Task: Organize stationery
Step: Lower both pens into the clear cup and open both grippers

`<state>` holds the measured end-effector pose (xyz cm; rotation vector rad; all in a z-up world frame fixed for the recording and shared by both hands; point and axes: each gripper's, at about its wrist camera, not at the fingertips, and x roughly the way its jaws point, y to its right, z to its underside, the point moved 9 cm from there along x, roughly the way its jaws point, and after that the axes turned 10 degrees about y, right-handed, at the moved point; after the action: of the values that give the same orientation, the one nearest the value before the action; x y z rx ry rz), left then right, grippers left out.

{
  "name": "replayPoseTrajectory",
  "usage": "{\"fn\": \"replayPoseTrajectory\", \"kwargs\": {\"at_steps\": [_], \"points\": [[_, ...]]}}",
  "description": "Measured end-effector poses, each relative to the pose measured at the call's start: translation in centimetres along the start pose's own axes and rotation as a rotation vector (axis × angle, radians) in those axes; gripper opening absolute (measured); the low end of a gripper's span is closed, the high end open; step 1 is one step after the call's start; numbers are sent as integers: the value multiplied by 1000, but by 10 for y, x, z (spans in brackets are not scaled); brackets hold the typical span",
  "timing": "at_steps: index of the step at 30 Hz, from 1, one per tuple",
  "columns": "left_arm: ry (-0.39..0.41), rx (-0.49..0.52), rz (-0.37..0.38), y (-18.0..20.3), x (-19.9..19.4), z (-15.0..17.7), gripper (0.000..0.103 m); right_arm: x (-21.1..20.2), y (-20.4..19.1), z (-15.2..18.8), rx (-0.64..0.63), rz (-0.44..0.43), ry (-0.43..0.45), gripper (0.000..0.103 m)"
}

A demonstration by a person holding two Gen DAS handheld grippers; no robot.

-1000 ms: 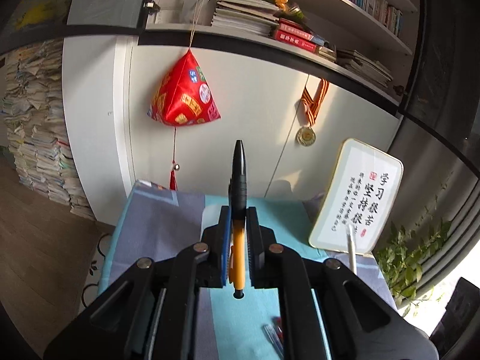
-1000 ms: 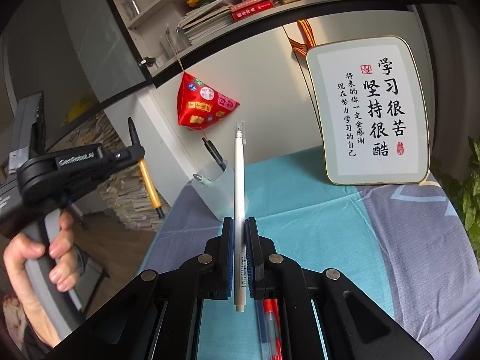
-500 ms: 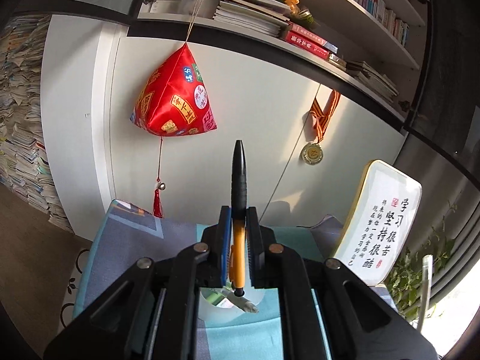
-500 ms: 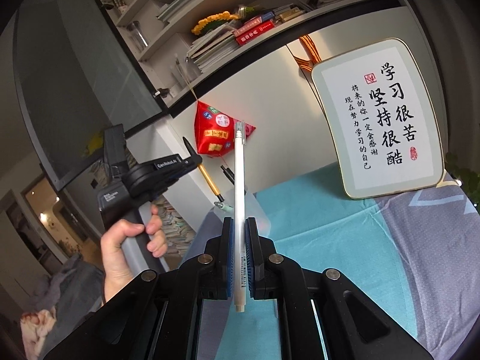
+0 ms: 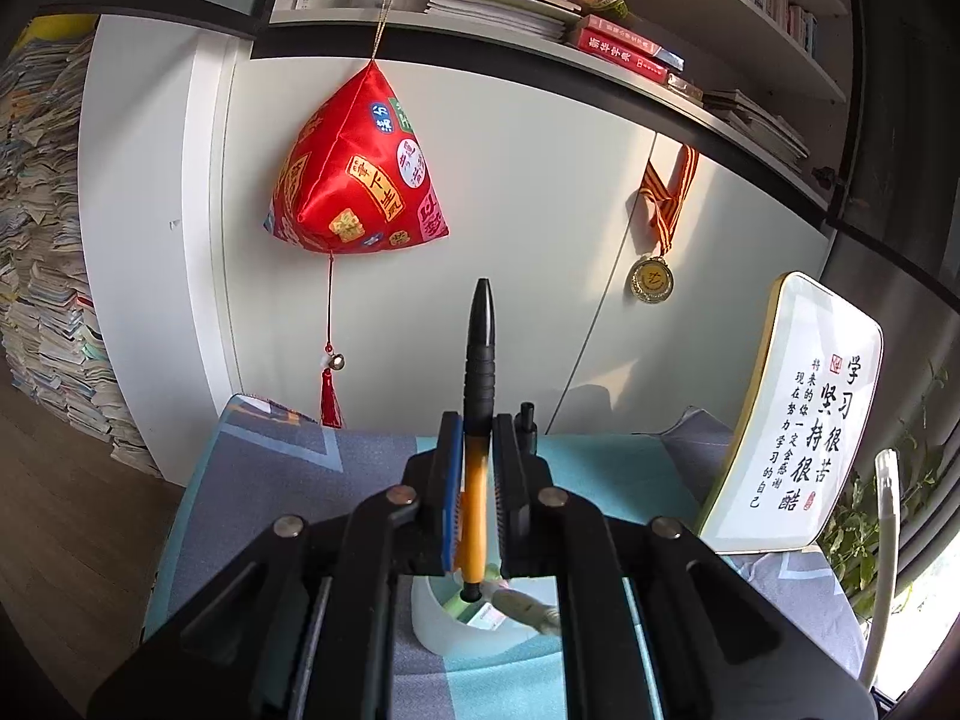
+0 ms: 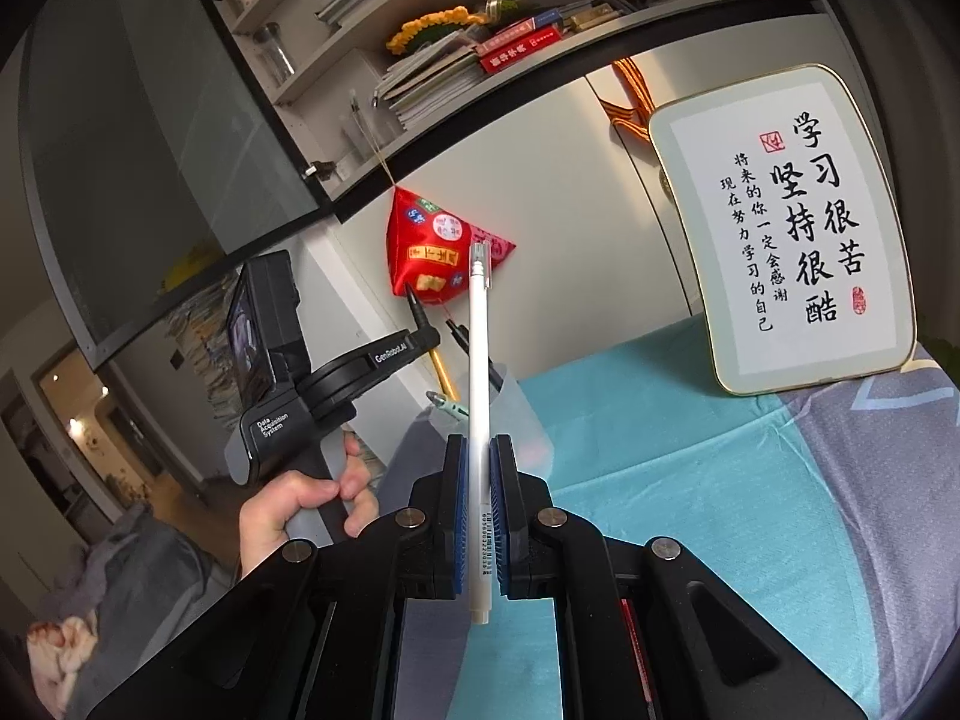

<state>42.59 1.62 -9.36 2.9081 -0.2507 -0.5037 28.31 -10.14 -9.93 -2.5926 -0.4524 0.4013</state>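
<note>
White cabinet doors (image 5: 510, 192) form the back wall under a dark-edged shelf (image 5: 540, 42) loaded with books. A red padded ornament (image 5: 360, 174) and a medal (image 5: 652, 279) hang before them. Stacked papers (image 5: 42, 240) rise at the left above a wooden floor (image 5: 66, 516); a framed calligraphy plaque (image 6: 792, 228) stands near the table's (image 6: 690, 480) back edge.

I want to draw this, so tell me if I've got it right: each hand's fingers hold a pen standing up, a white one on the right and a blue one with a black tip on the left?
Nearly. The left gripper holds an orange pen with a black tip, not a blue one, as the left wrist view shows. The right gripper does hold a white pen standing up.
</note>
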Motion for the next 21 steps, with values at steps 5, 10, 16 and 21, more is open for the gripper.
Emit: {"fn": "replayPoseTrajectory", "kwargs": {"at_steps": [5, 10, 16, 21], "points": [[-24, 11, -27, -7, 6, 10, 8, 17, -6, -5, -67, 13, -12, 8], [-33, 28, -26, -6, 4, 9, 32, 52, -11, -24, -116, 11, -11, 8], [-2, -11, -13, -11, -5, -1, 49, 105, -3, -35, -127, 5, -15, 8], [26, -51, -18, -19, -15, -13, 50, 145, 7, -37, -144, 48, -2, 8]]}}
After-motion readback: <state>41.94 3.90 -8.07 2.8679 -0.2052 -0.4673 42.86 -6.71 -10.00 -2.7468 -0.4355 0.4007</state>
